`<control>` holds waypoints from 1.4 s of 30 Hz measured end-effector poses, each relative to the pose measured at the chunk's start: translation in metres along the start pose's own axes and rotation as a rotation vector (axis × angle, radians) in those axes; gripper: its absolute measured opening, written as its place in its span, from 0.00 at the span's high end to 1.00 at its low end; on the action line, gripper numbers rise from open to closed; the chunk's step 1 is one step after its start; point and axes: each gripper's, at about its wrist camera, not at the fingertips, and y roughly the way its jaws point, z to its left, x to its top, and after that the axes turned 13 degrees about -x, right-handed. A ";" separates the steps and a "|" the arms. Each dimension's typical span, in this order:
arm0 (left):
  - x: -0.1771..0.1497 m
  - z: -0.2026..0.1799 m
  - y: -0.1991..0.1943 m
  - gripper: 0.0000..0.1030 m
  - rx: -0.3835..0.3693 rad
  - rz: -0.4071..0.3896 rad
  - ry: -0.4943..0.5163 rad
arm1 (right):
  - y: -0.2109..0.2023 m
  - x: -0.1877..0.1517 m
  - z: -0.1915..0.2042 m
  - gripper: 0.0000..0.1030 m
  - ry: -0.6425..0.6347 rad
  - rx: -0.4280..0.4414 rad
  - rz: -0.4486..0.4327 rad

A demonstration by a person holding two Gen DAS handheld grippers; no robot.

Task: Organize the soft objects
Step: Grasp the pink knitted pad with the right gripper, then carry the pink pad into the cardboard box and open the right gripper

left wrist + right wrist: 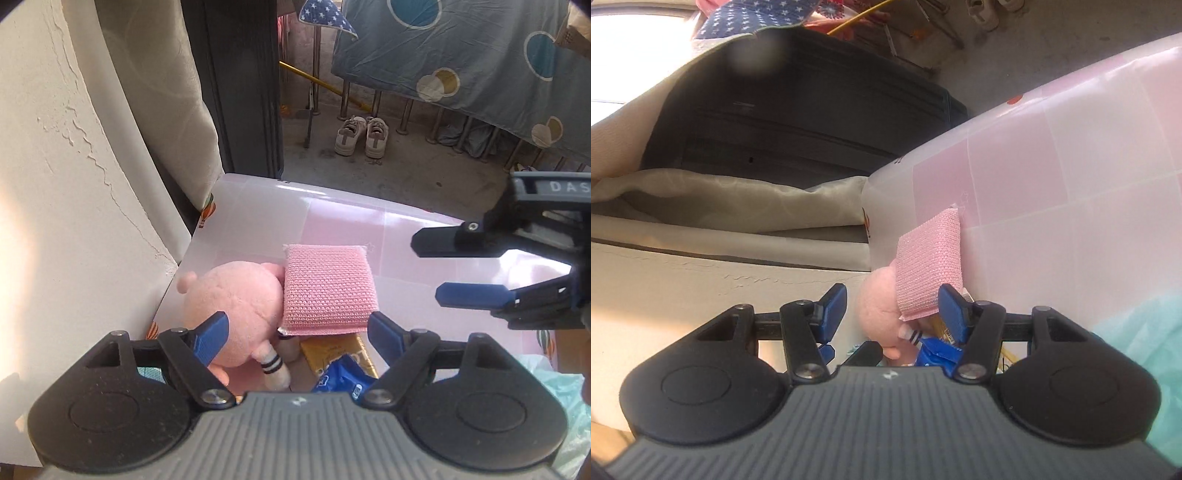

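Note:
A pink plush pig [232, 306] lies near the left edge of the table, close to the wall. A pink knitted sponge pad [325, 291] leans on its right side. My left gripper [299, 332] hovers just short of both, open, one finger in front of the pig and the other by the pad's lower right corner. My right gripper [424, 269] reaches in from the right, open with nothing between its fingers. In the right wrist view the pad [929, 273] and the pig [879, 314] show between the fingers of the right gripper [894, 310], further off.
A yellow packet [332, 350] and a blue packet [340, 384] lie below the pad. The table [369, 229] has a pink-and-white checked cover. A cracked wall [74, 184] and a curtain [166, 110] border it on the left. A teal plastic bag [569, 413] sits at the right. Shoes [362, 136] stand on the floor beyond.

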 end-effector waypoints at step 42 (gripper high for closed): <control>-0.013 -0.080 -0.039 0.17 -0.222 0.040 0.050 | -0.062 -0.034 -0.035 0.74 -0.032 0.104 -0.049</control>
